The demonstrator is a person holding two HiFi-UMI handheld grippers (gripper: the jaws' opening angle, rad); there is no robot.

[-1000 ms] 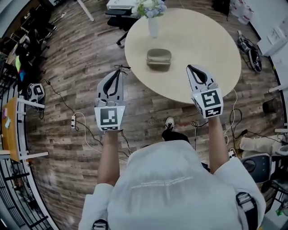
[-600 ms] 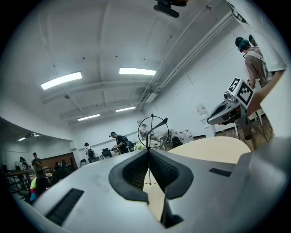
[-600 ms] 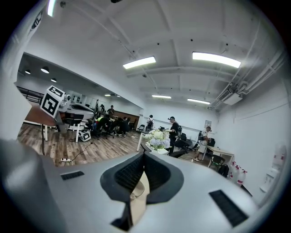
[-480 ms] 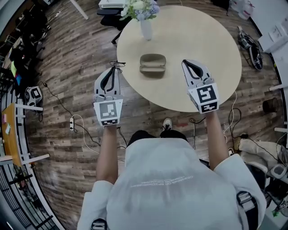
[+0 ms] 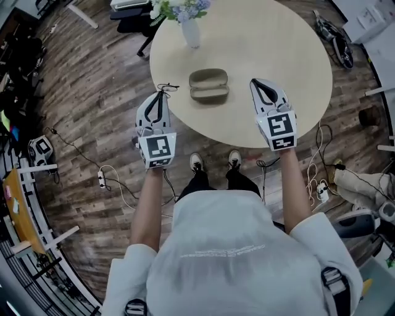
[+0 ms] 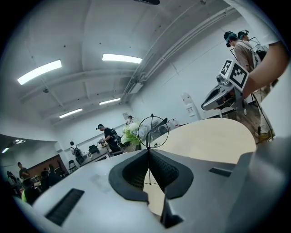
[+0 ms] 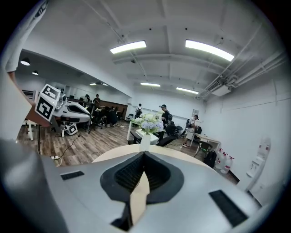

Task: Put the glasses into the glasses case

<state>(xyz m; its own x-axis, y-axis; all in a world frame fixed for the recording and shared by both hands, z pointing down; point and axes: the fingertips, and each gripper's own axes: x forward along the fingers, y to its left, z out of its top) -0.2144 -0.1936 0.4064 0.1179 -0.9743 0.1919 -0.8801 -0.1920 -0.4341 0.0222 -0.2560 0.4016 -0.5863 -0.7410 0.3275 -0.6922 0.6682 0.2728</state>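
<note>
Nearest the viewer, two shoes (image 5: 196,162) stand on the wood floor (image 5: 92,123) just short of the round table's (image 5: 278,49) near edge. One left gripper (image 5: 162,94) hangs over the floor, its tips at the table's left rim. Its jaws are clenched on the single pair of glasses (image 5: 166,87), whose thin wire frame rises above the closed pads (image 6: 136,170) in the left gripper view. One right gripper (image 5: 258,83) is held over the near part of the tabletop, jaws pressed together with nothing between them. Between and just beyond the two tips lies one glasses case (image 5: 208,85), showing two halves, with bare tabletop on every side. Farthest, near the far-left rim, stands one vase (image 5: 191,34) of flowers (image 5: 179,7).
</note>
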